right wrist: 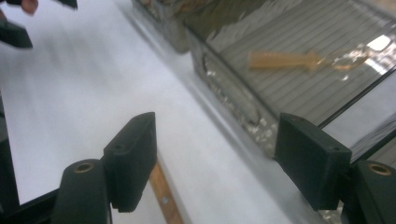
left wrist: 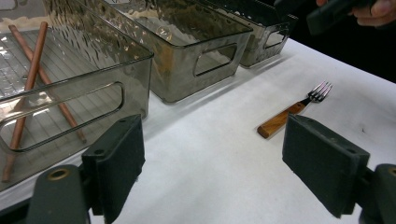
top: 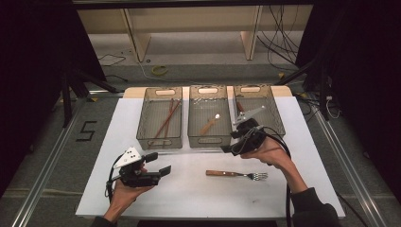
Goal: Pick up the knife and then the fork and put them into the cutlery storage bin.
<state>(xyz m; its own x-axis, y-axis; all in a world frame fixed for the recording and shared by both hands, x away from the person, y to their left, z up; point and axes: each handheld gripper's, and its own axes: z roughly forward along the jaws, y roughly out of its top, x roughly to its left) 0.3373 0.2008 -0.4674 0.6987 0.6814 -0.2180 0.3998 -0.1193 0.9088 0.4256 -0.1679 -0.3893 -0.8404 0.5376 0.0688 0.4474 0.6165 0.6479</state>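
The right gripper (top: 236, 142) hangs above the near edge of the middle bin, its jaws apart with nothing between them; in the right gripper view the wooden handle of the fork (right wrist: 164, 196) shows just past the left jaw, so the person seems to be lining up to collect it. From this gripper the fork (top: 236, 174) lies at about six o'clock on the white bench (top: 198, 198), flat, handle pointing to nine o'clock and tines to three, well apart from the bins and free on all sides, an easy pick from above.

The left gripper (top: 158, 165) rests low over the bench at the fork's nine o'clock, jaws wide and empty, turned toward the fork as if waiting out of the way.

Beyond, at twelve o'clock, three smoky clear bins stand in a row, touching or nearly so, each apparently meant for one kind of utensil. The left bin (top: 142, 127) holds two chopsticks (top: 166, 120), crossed. The middle bin (top: 194, 137) holds one wooden-handled spoon (top: 210, 124). The right bin (top: 279, 123) shows one reddish handle at its far corner, partly hidden by the gripper, so what it is cannot be told.

Count: two grippers, three bins, two chopsticks, one spoon, one fork, one unclear piece.
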